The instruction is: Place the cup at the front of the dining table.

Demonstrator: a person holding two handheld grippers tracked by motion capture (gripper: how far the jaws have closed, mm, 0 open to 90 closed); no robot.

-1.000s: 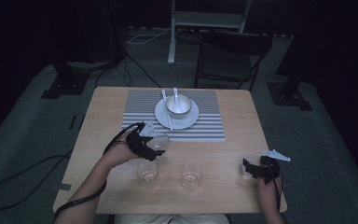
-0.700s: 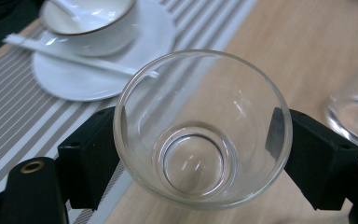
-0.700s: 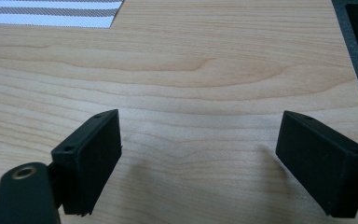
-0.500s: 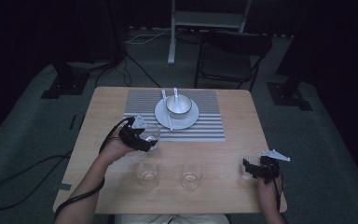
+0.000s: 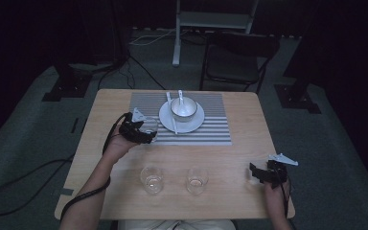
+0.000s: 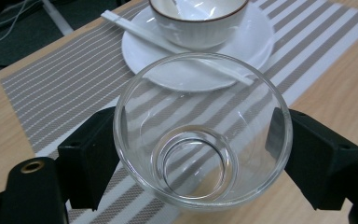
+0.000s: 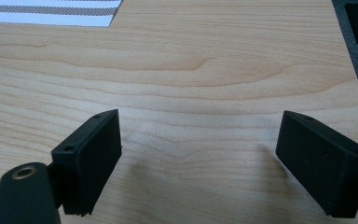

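Held thing: the left tongs (image 6: 186, 154) are pinching a clear glass (image 6: 200, 135) by its sides, one black jaw pressing on each flank; the glass looks empty.
Where the glass is: it is hanging over the near-left part of the striped placemat (image 5: 143, 103), just beside the white plate (image 5: 194, 122), apart from it.
Glass axis: it is standing close to upright in the grip, mouth up, as the left gripper view is looking down into its bowl and thick base.
Key relation: the plate, with the bowl (image 6: 198, 18) on it and the chopsticks (image 6: 168, 44) lying across its rim, is sitting just ahead of the glass, so any setting-down is probably calling for the bare mat short of the plate's edge.
Left hand pose: the forearm is reaching in from the near-left edge of the tabletop (image 5: 249, 153), wrist level, jaws pointing toward the plate.
Right tongs: the right tongs (image 5: 258, 173) are lying spread, gripping nothing, low over bare wood at the near-right corner.
Nearer hand: the left, by far; the right is well apart from the mat.
Other glasses: two more (image 5: 152, 179) (image 5: 197, 180) are standing on the near tabletop between the hands.
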